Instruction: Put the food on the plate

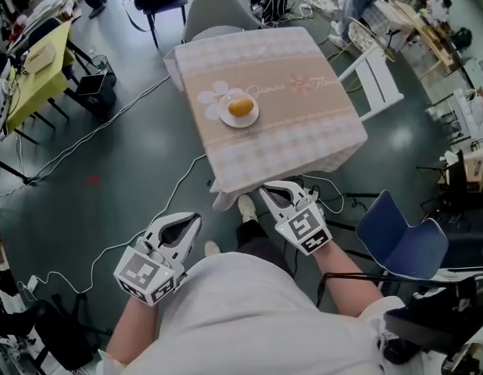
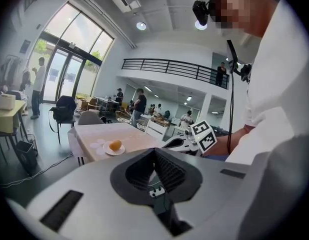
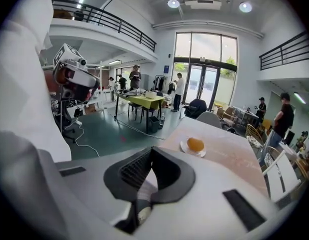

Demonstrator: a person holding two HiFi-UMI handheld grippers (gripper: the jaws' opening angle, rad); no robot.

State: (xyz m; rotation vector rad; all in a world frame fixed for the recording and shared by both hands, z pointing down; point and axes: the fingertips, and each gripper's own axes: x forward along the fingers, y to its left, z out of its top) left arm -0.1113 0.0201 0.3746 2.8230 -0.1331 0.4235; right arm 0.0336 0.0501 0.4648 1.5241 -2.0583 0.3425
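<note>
Since the food sits on the plate, upper centre, I keep left gripper and right gripper low, pressed together, empty.

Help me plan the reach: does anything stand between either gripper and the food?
Nothing visible does. The food sits on the plate, alone on the table. The left gripper and right gripper, both shut and empty, hang short of the table's near edge, with only open air between.
</note>
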